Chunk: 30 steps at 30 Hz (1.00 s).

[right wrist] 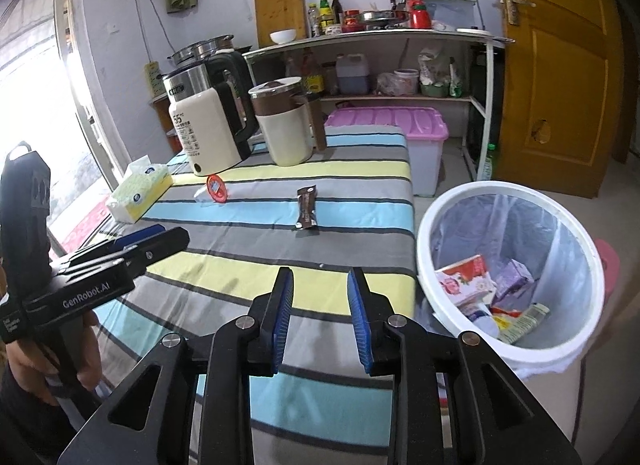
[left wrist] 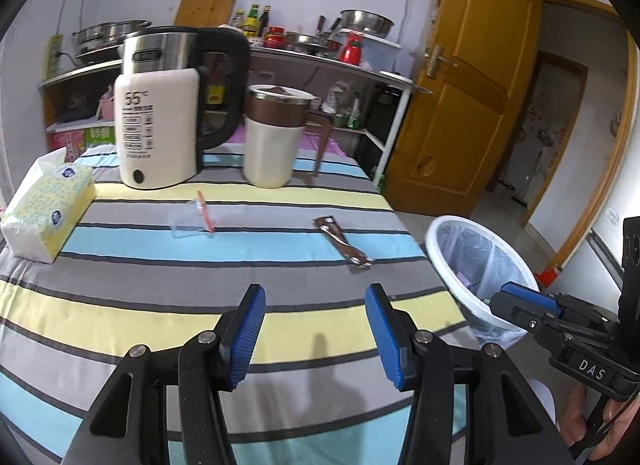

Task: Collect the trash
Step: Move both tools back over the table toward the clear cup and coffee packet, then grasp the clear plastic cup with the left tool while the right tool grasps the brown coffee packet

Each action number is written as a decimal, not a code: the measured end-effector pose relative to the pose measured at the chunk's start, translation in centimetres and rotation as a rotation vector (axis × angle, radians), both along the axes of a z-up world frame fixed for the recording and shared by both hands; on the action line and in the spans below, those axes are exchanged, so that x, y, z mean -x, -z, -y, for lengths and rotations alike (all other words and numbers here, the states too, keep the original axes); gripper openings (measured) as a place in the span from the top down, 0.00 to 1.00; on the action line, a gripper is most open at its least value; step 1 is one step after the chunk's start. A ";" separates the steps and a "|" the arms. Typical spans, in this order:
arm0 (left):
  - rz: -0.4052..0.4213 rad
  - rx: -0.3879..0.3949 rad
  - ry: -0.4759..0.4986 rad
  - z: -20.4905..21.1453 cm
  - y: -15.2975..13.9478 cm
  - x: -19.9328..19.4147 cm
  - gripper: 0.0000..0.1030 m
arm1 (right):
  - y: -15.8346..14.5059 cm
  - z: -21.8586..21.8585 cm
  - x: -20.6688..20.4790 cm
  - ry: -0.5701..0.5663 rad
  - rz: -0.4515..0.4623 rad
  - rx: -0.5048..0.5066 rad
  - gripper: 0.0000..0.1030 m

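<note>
A: Now, how are the jaws set?

B: The left gripper point(left wrist: 316, 331) is seen spread wide over the striped tablecloth point(left wrist: 160, 285), with nothing between its blue pads. The right gripper point(right wrist: 320, 321) is held apart more narrowly, and nothing is gripped there either; only cloth is seen through the gap.

A: And where is the trash found?

B: A brown wrapper point(left wrist: 343, 242) is laid flat on the cloth, towards the table's right edge, well ahead of both grippers. A clear plastic bag point(left wrist: 191, 219) with a red strip is left to its left, near the middle of the table. Neither is touched.

A: What is placed behind them?

B: A cream kettle point(left wrist: 158, 121) and a lidded cream jug point(left wrist: 276, 137) are stood upright at the far end, and a tissue pack point(left wrist: 48, 213) is set at the left edge.

A: And the bin?

B: A white bin point(right wrist: 508, 273), lined with a thin bag, is stood on the floor just beside the table's right side. Cartons and wrappers are seen at its bottom.
</note>
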<state>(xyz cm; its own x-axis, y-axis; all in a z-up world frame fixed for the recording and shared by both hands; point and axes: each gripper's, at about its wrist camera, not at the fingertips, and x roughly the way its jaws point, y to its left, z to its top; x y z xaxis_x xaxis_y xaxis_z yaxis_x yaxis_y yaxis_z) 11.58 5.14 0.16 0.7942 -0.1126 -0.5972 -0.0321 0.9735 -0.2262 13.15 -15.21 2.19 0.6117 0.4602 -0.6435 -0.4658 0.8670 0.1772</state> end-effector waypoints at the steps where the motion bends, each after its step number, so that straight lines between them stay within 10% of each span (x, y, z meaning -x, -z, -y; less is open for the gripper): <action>1: 0.000 -0.004 -0.008 -0.4 0.0 -0.1 0.50 | 0.1 -0.2 -0.1 -0.003 -0.001 0.000 0.72; 30: -0.116 0.015 -0.161 -9.7 3.3 -10.2 0.41 | 5.0 -8.5 -10.4 -0.097 -0.107 0.080 0.65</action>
